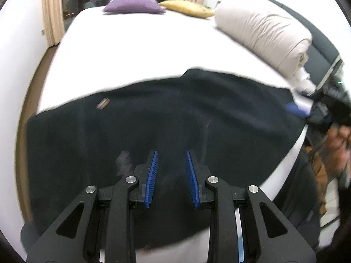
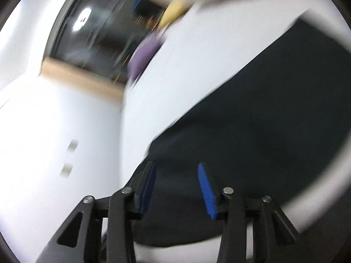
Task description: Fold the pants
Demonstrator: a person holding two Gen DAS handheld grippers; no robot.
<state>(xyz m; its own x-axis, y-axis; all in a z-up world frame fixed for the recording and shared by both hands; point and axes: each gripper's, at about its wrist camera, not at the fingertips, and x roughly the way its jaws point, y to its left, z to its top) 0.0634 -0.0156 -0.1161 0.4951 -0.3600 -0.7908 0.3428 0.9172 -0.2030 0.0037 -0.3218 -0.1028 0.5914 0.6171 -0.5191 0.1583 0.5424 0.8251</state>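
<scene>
Dark pants (image 1: 153,118) are spread flat across the near edge of the white bed (image 1: 131,50). Left gripper (image 1: 172,156) is held above them, jaws slightly apart, nothing clamped. Right gripper (image 2: 177,171) is seen with jaws parted over the cloth, empty; view blurred. Purple cushion (image 1: 133,5) at 12 o'clock, yellow cushion (image 1: 188,7) beside it, rolled duvet (image 1: 265,32) at 2 o'clock.

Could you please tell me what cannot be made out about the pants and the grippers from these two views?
- Pants: in the left wrist view the near edge is hidden behind the left gripper; dark cloth and blur hide any folds.
- Small tag on the pants: too blurred to read.
- Right gripper: at the left view's right edge, blurred and partly cut off.
- Right wrist view: motion blur smears the pants and cushions.
</scene>
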